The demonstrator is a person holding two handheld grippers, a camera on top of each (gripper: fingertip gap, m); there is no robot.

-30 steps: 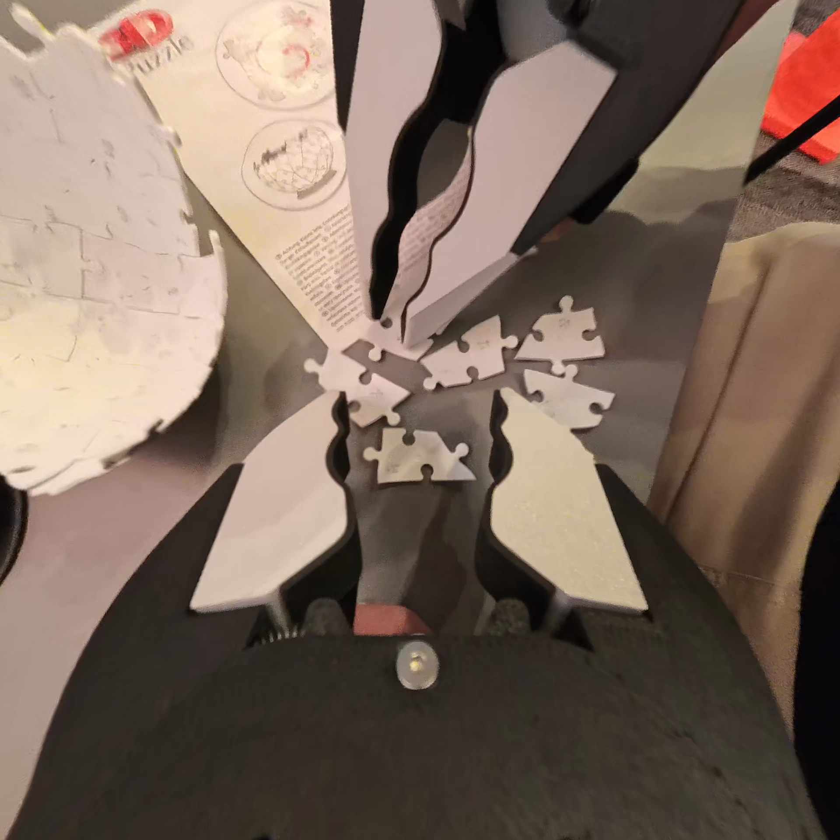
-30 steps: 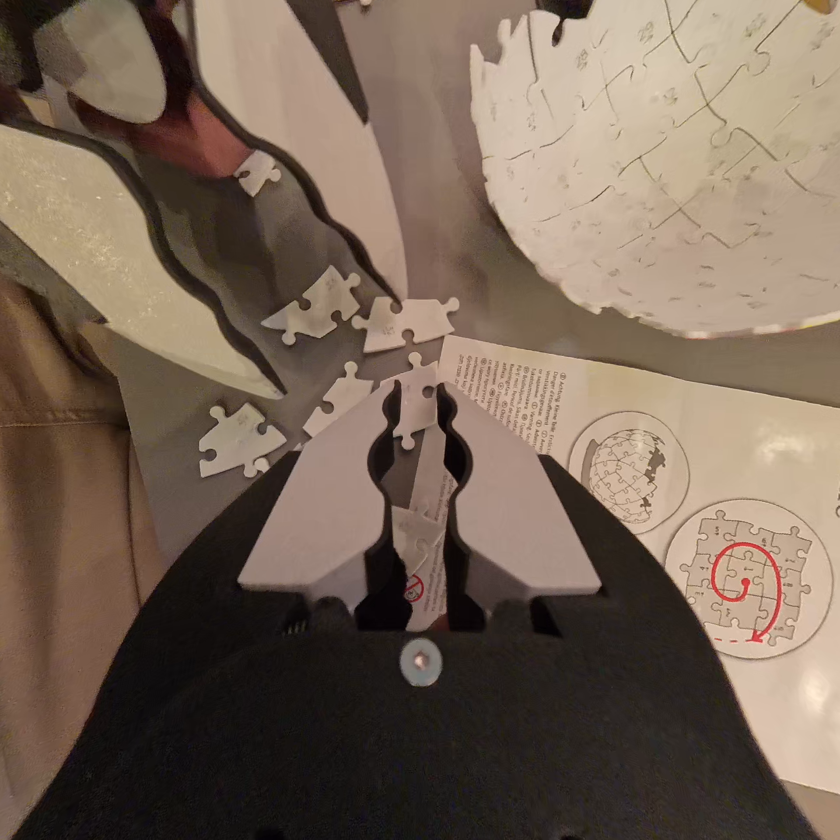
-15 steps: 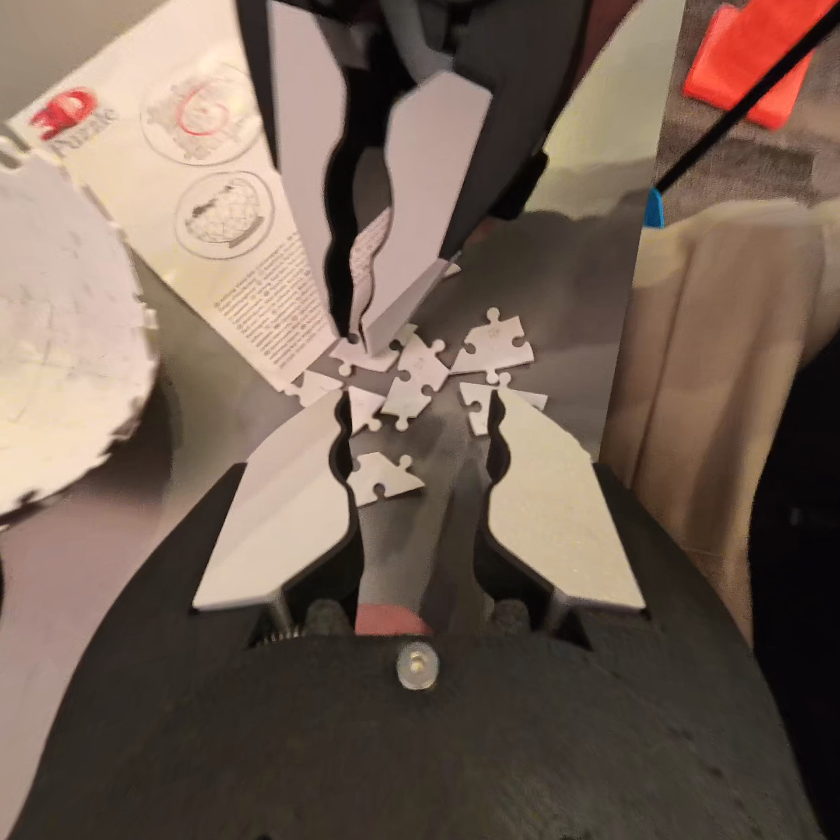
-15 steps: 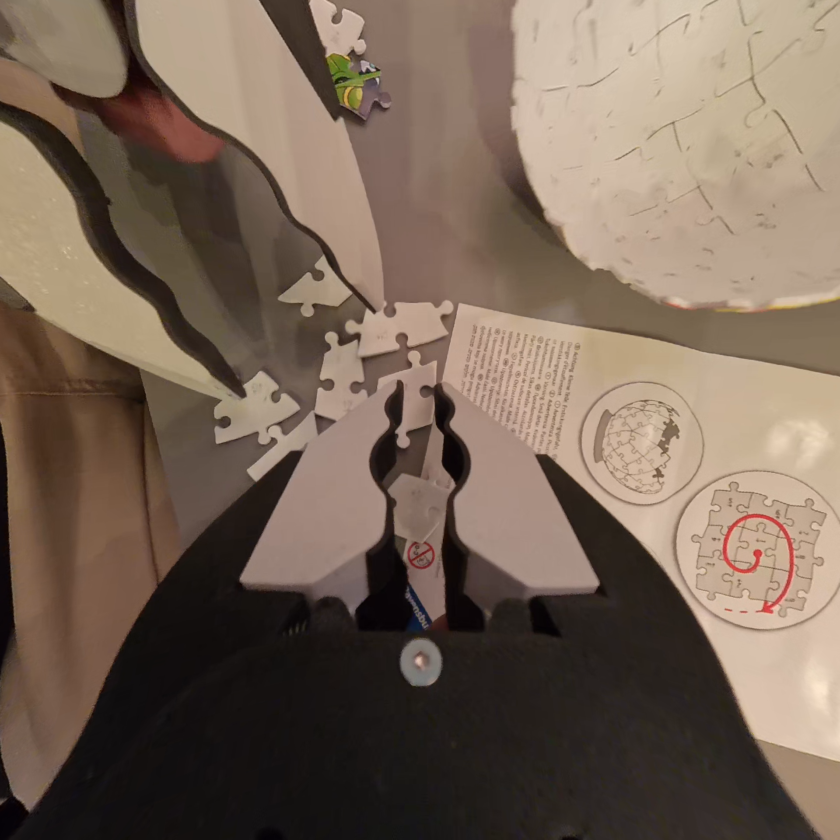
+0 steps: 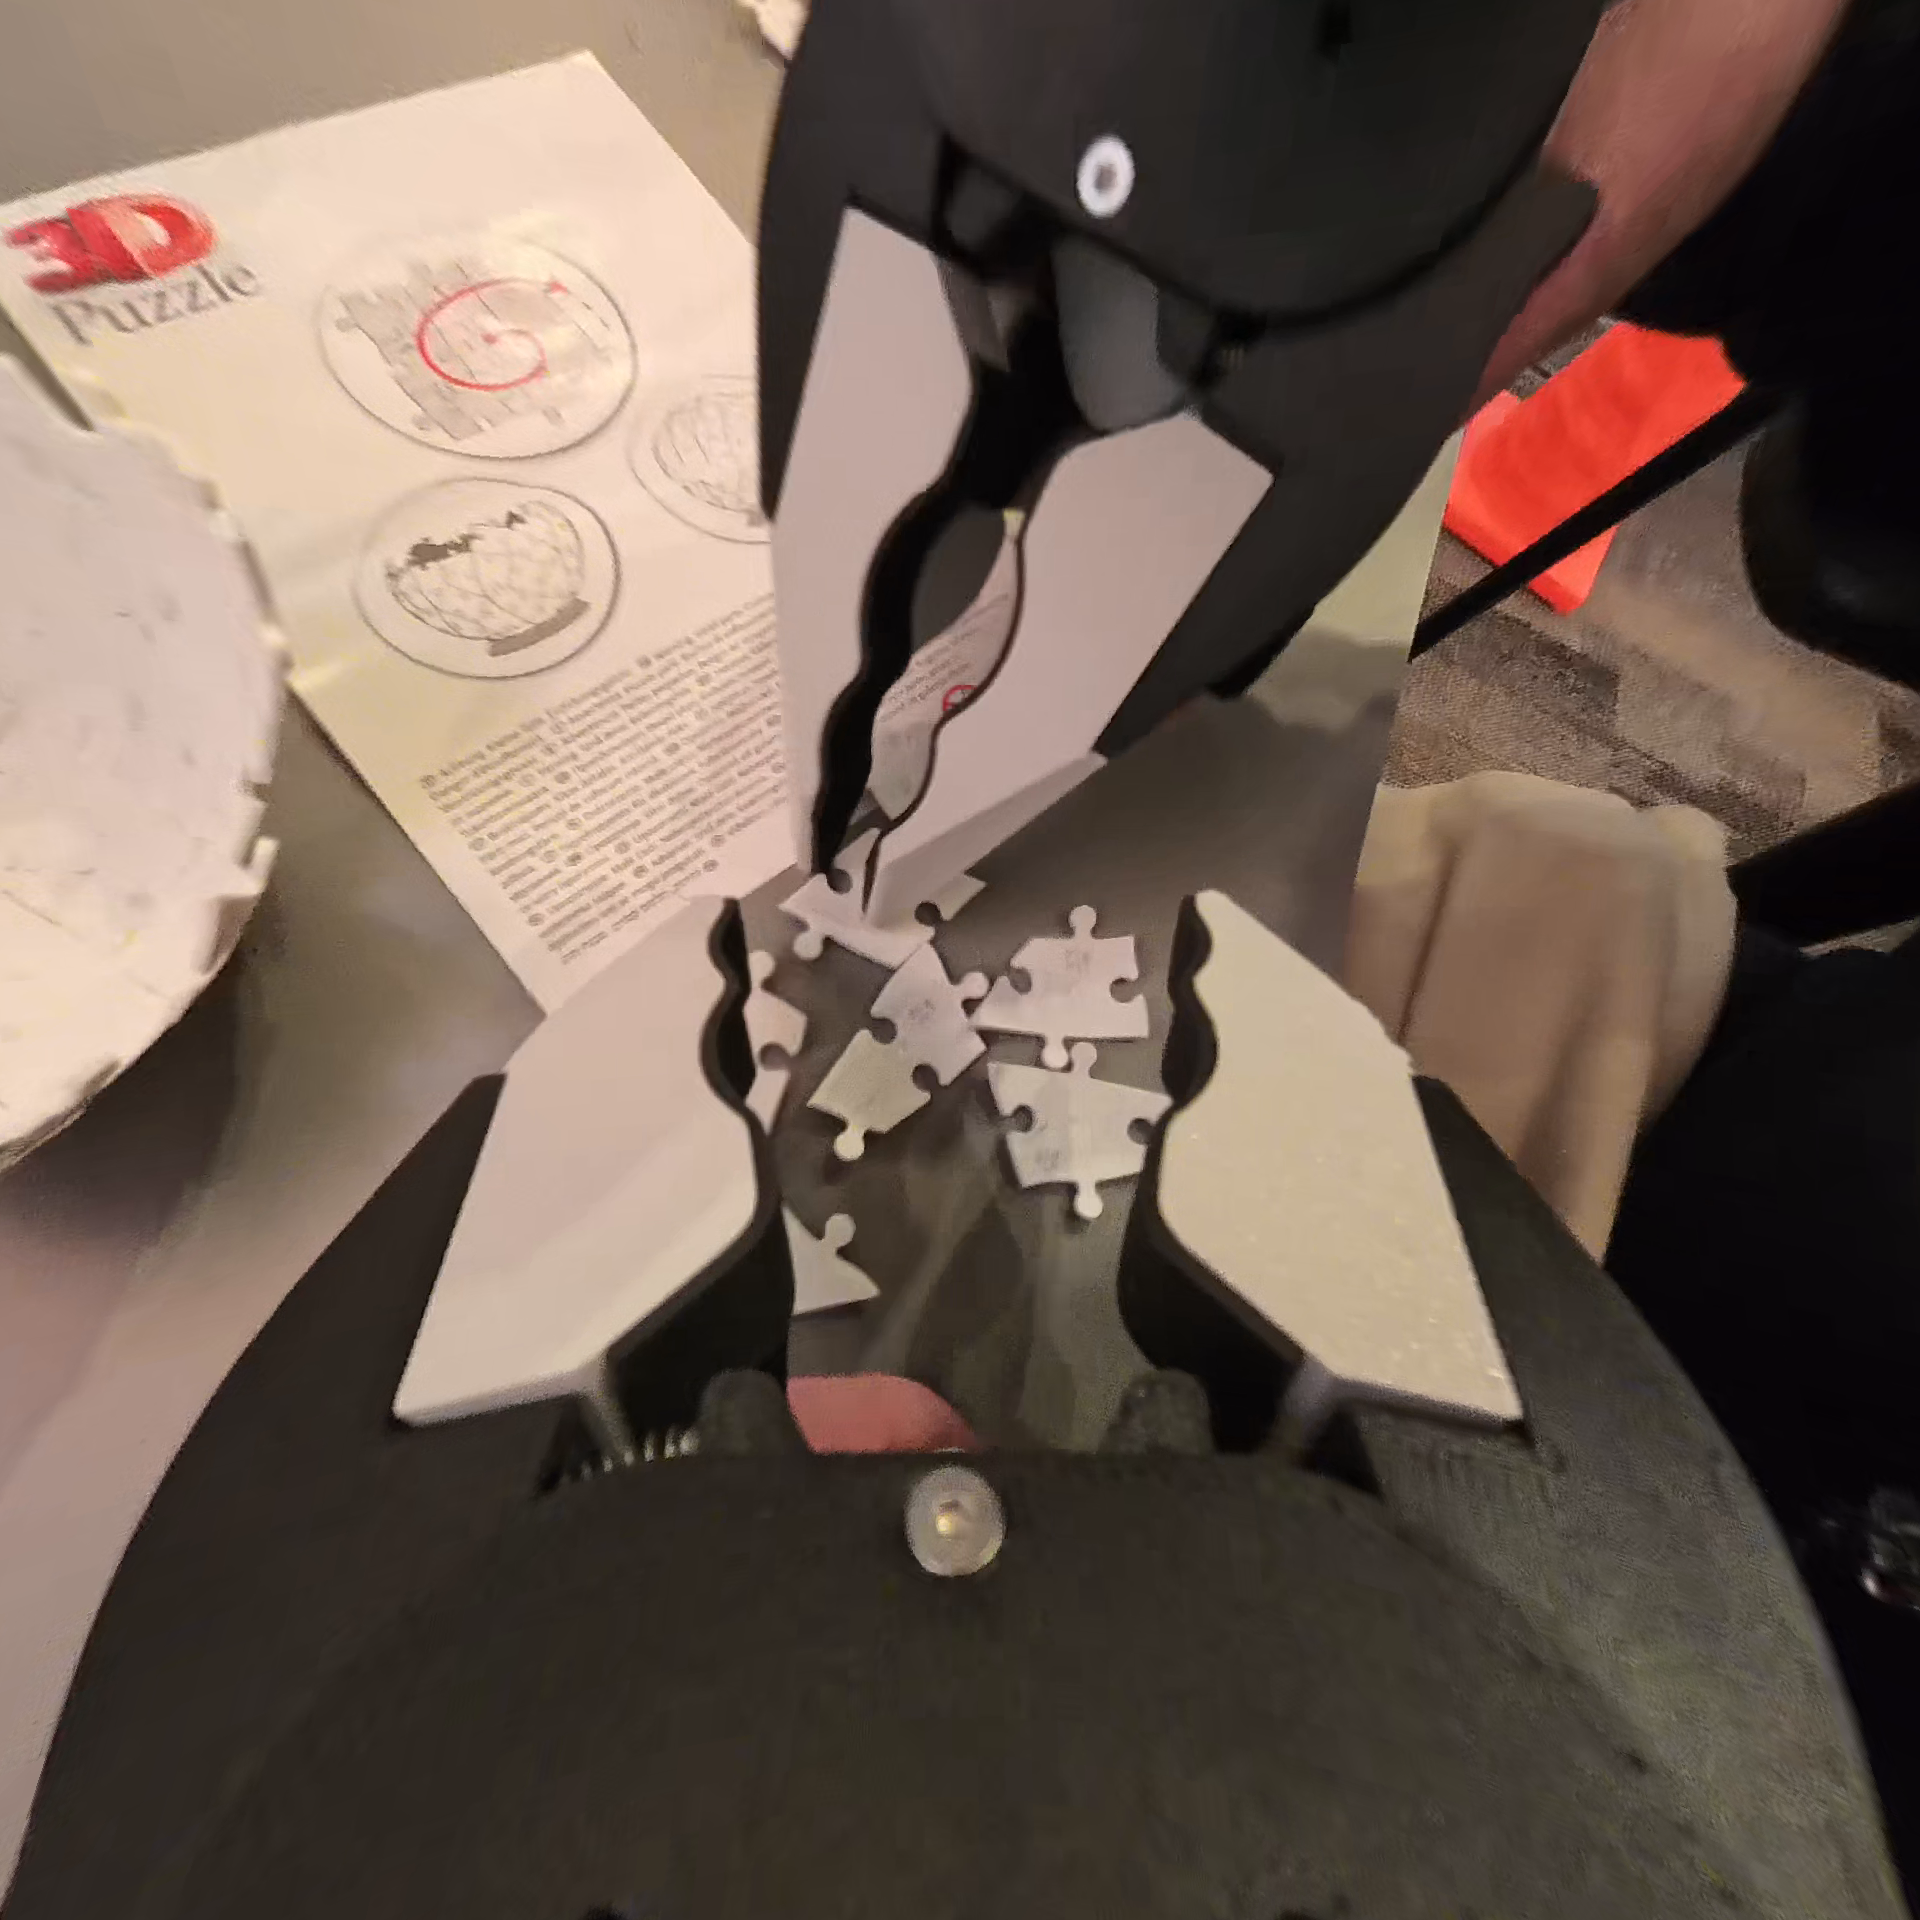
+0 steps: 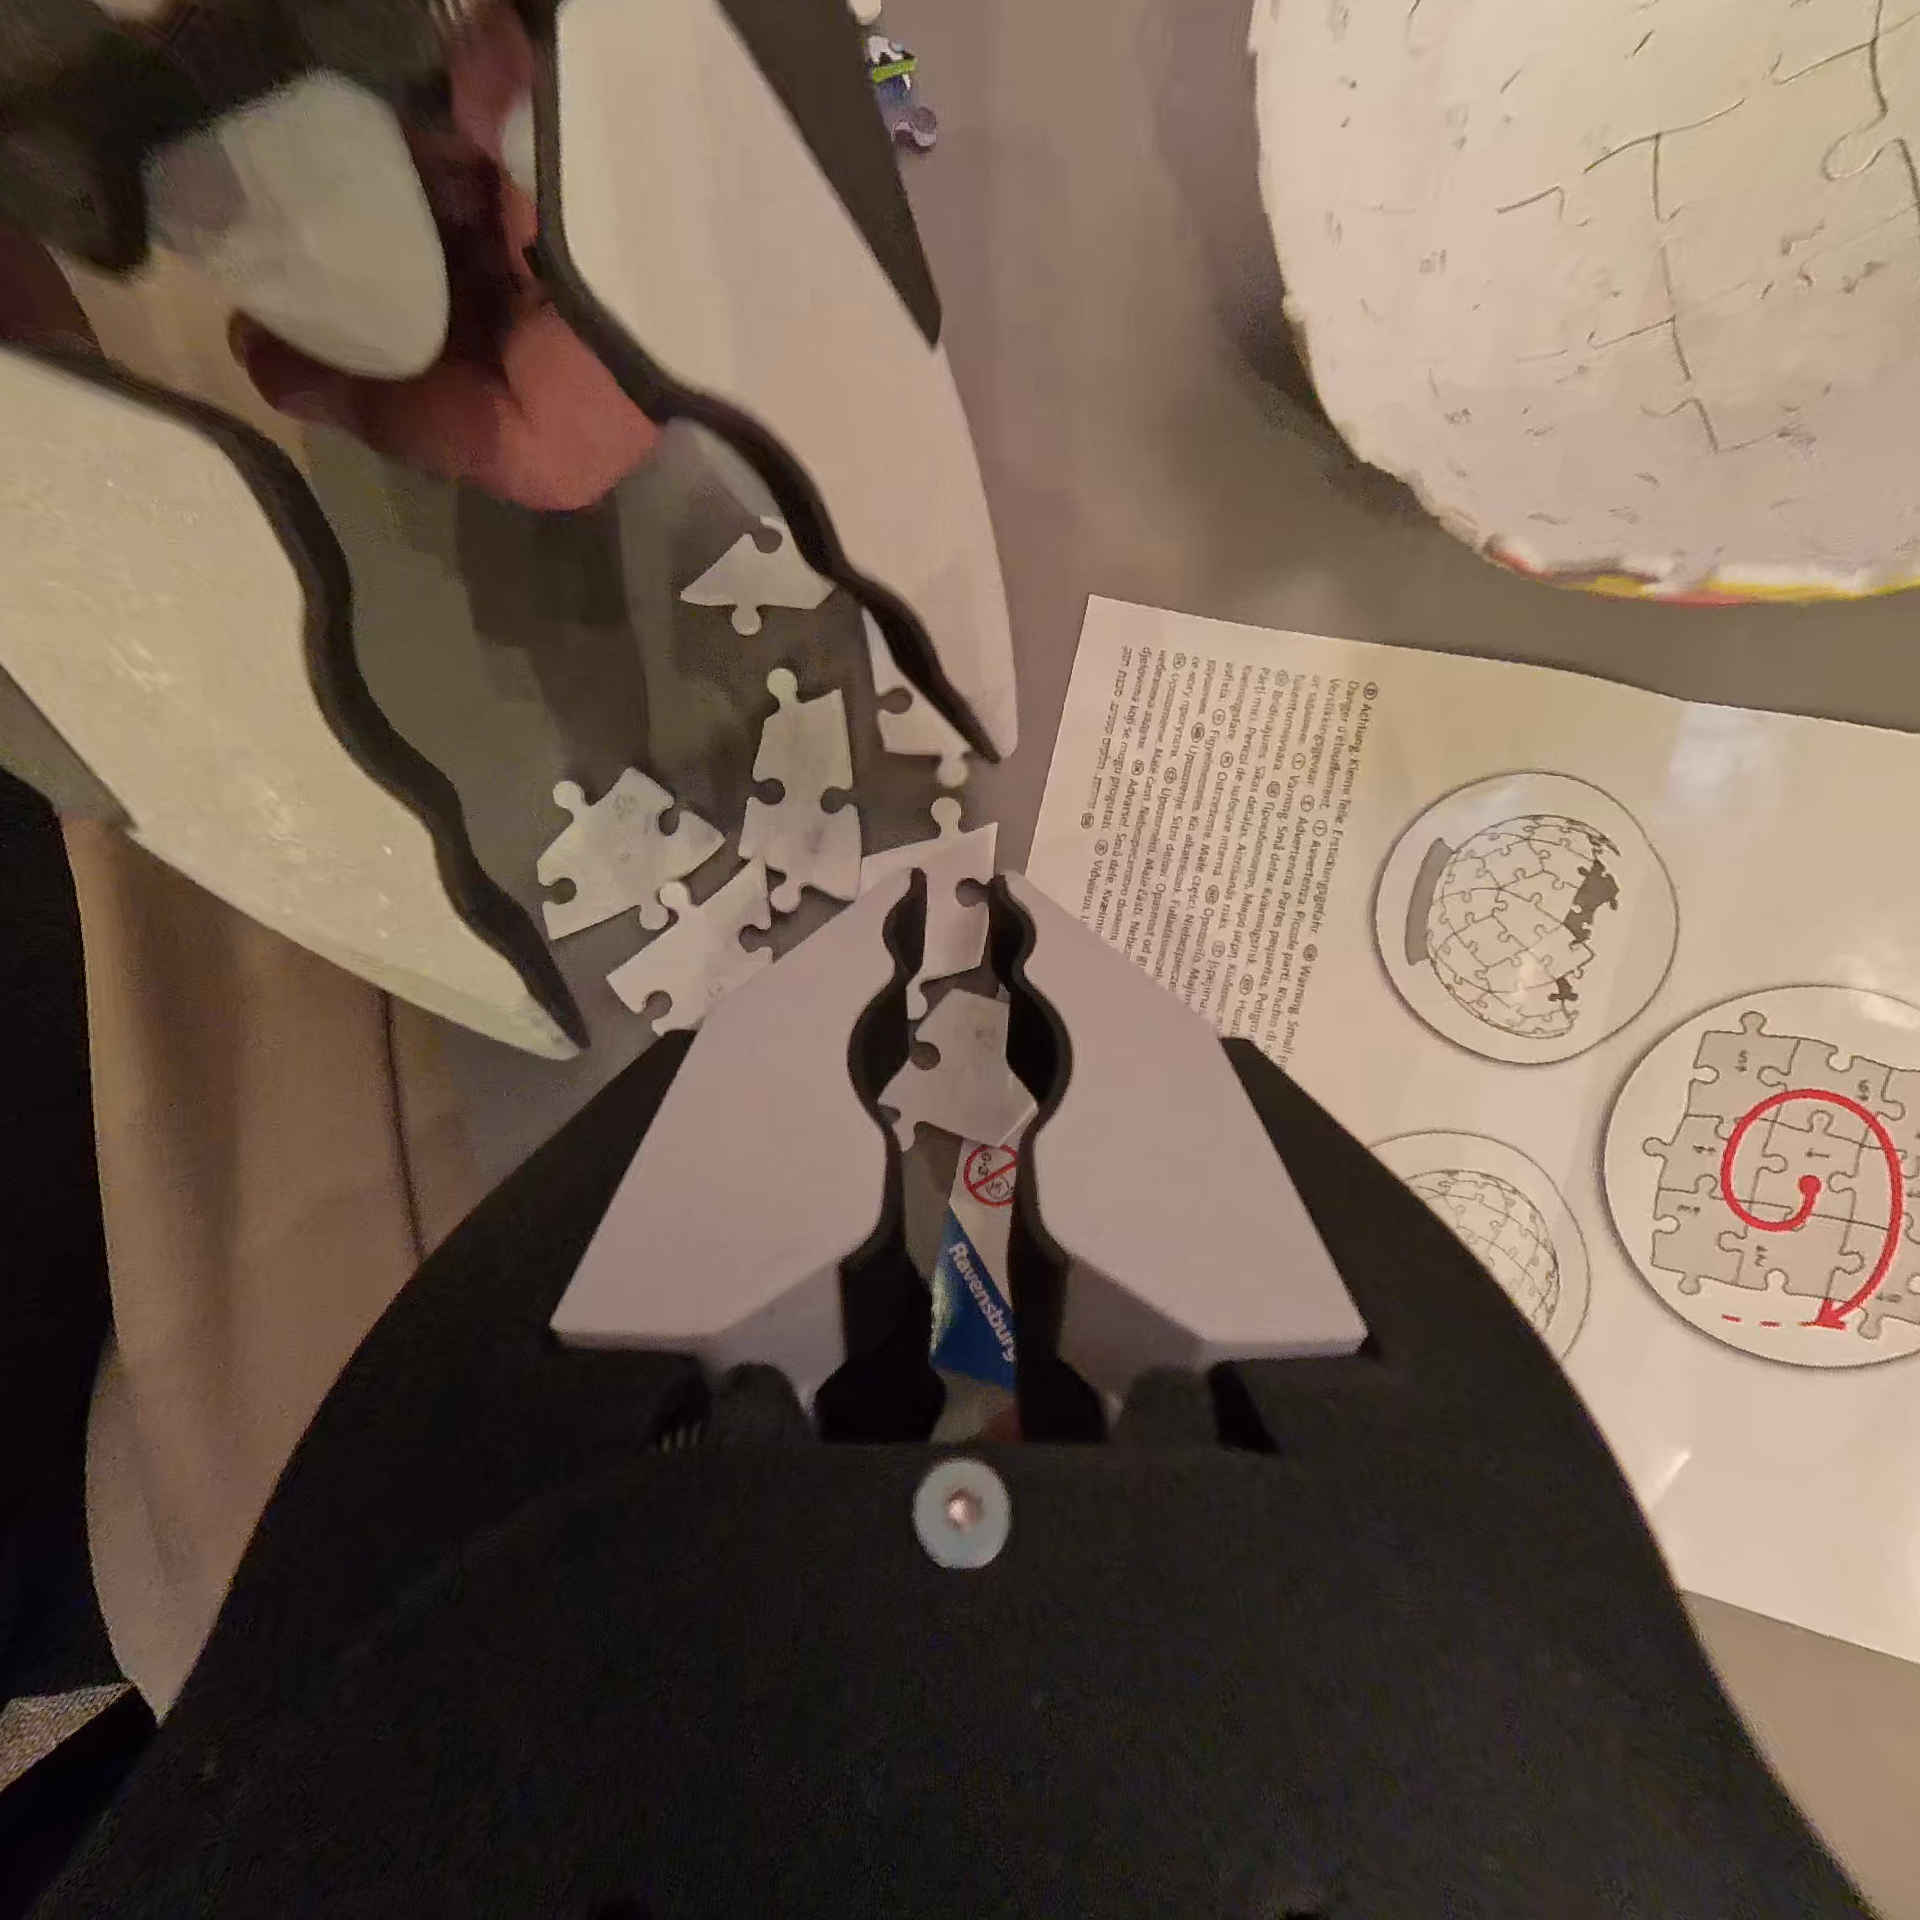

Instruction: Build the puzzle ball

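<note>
A white, partly built puzzle ball [image 6: 1610, 260] sits at the far right; its jagged edge also shows in the left wrist view [image 5: 104, 779]. Several loose white pieces [image 5: 1070, 987] lie face down on the grey table. My left gripper [image 5: 961, 914] is open and empty, with its fingers on either side of the pile; it also shows in the right wrist view [image 6: 774, 888]. My right gripper [image 6: 958, 883] is shut on one puzzle piece [image 6: 951, 862] at table level by the corner of the sheet. Its tips also show in the left wrist view [image 5: 852, 883].
A printed instruction sheet [image 6: 1455, 935] lies between the pile and the ball. A coloured piece [image 6: 904, 104] lies farther off. Beige fabric [image 5: 1538, 987] hangs past the table's right edge, with an orange object [image 5: 1590, 468] beyond it.
My left gripper has moved in over the pile, and the ball has slid toward the left edge of its view. The loose pieces now lie closer together. My right gripper stays narrow on its piece.
</note>
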